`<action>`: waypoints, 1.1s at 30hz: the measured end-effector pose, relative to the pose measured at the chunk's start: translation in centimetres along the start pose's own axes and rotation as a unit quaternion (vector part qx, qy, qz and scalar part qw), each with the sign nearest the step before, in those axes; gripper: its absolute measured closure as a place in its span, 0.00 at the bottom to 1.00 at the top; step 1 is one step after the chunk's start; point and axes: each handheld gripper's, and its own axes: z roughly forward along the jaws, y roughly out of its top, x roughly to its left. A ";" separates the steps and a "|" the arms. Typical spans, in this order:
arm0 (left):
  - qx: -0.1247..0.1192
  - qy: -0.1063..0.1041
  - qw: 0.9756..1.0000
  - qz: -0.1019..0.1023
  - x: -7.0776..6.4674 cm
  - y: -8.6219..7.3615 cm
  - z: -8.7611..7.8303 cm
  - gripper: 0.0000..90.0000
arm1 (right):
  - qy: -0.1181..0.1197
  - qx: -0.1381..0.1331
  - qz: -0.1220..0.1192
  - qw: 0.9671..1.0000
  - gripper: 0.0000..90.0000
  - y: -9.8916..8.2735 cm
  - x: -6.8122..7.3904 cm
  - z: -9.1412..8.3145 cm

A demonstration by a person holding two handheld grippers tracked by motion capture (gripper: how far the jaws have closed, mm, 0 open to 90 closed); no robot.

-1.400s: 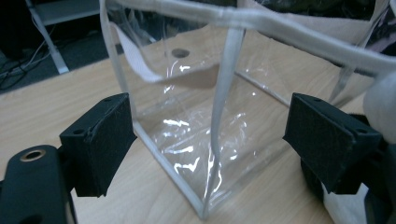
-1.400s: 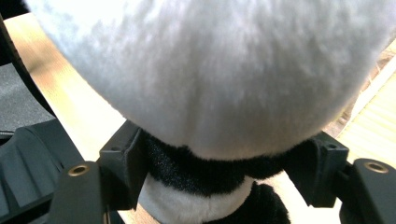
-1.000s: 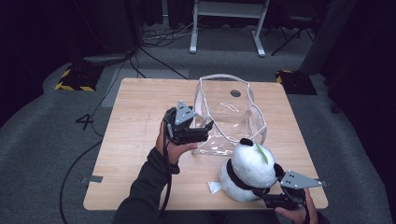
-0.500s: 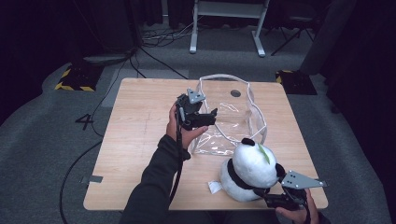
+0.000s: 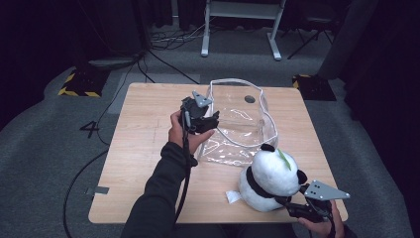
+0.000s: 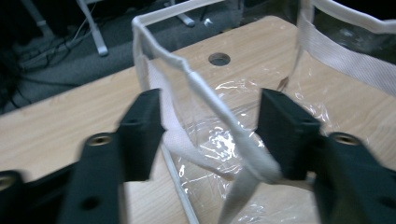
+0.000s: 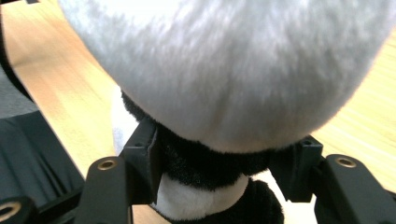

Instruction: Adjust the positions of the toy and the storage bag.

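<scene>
A clear plastic bag point(image 5: 242, 119) with white trim stands open on the wooden table point(image 5: 143, 148). My left gripper point(image 5: 212, 121) is at the bag's left rim. In the left gripper view its jaws point(image 6: 212, 116) straddle the white rim point(image 6: 205, 91); they have just been closing, with a gap still showing beside the rim. A black-and-white panda plush point(image 5: 270, 178) sits near the table's front right. My right gripper point(image 5: 289, 204) comes at it from the front; its jaws point(image 7: 219, 158) have just been closing and press on the black neck fur below the panda's white head point(image 7: 224, 70).
A round hole point(image 5: 249, 99) in the tabletop lies behind the bag. The left forearm in a dark sleeve point(image 5: 158, 198) crosses the table's front left, with the gripper's cable along it. Beyond the table are a white desk frame point(image 5: 237, 25), floor cables and striped blocks point(image 5: 77, 84).
My left gripper has moved away from me and to the right, up to the bag's left rim. The panda and my right gripper have stayed in place.
</scene>
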 end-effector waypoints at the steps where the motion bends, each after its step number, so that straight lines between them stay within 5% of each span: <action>1: 0.002 0.008 1.000 -0.005 0.1 0.0 0.0 0.34 | -0.005 0.000 -0.001 1.000 0.47 0.0 -0.3 -0.2; 3: 0.007 0.002 1.000 -0.009 0.1 0.1 0.1 0.32 | -0.005 0.001 0.000 1.000 0.47 -0.1 -0.6 -0.4; 5: 0.019 -0.015 0.999 -0.034 0.4 0.3 0.3 0.36 | -0.006 0.002 0.002 1.000 0.47 -0.2 -0.9 -0.5; 6: 0.019 -0.015 0.999 -0.034 0.4 0.3 0.3 0.42 | -0.006 0.002 0.002 1.000 0.47 -0.2 -0.9 -0.5; 7: 0.031 -0.057 0.997 -0.046 0.7 0.5 0.4 0.51 | -0.005 0.001 0.003 1.000 0.48 -0.3 -1.0 -0.6; 8: 0.031 -0.057 0.997 -0.046 0.7 0.5 0.4 0.57 | -0.005 0.001 0.003 1.000 0.48 -0.3 -1.0 -0.6; 9: 0.036 -0.078 0.996 -0.034 0.8 0.7 0.4 0.68 | -0.007 0.001 0.003 1.000 0.48 -0.4 -1.1 -0.8; 11: 0.046 -0.087 0.995 -0.023 0.9 0.9 0.4 0.83 | -0.011 0.001 0.001 1.000 0.49 -0.5 -1.3 -1.1; 18: 0.065 -0.073 0.995 0.012 0.6 1.3 0.0 0.94 | -0.022 -0.002 0.000 1.000 0.55 -0.8 -1.9 -2.0; 19: 0.063 -0.073 0.995 0.015 0.8 1.1 -0.3 0.94 | -0.029 -0.006 0.001 1.000 0.70 -0.9 -2.3 -2.3; 21: 0.063 -0.070 0.995 0.018 1.0 1.0 -0.5 0.94 | -0.038 -0.016 0.012 0.999 0.78 -1.0 -2.8 -2.6; 24: 0.058 -0.075 0.995 0.021 1.7 0.5 -1.1 0.94 | -0.035 -0.021 0.015 0.999 0.80 -1.1 -3.1 -2.6; 26: 0.055 -0.073 0.996 0.023 2.0 0.2 -1.4 0.94 | -0.015 -0.022 0.012 1.000 0.76 -1.1 -3.1 -2.5; 28: 0.053 -0.072 0.996 0.027 2.3 0.1 -1.5 0.94 | 0.012 -0.036 0.011 0.999 0.43 -0.9 -3.1 -2.5; 30: 0.052 -0.072 0.996 0.026 2.3 0.0 -1.7 0.94 | 0.017 -0.040 0.013 0.999 0.35 -0.7 -3.2 -2.4; 31: 0.048 -0.075 0.996 0.029 2.4 -0.2 -1.7 0.94 | 0.037 -0.049 0.010 0.998 0.18 -0.5 -3.2 -2.3; 33: 0.046 -0.076 0.996 0.029 2.3 -0.3 -1.8 0.94 | 0.054 -0.037 0.001 0.998 0.11 -0.1 -3.2 -1.7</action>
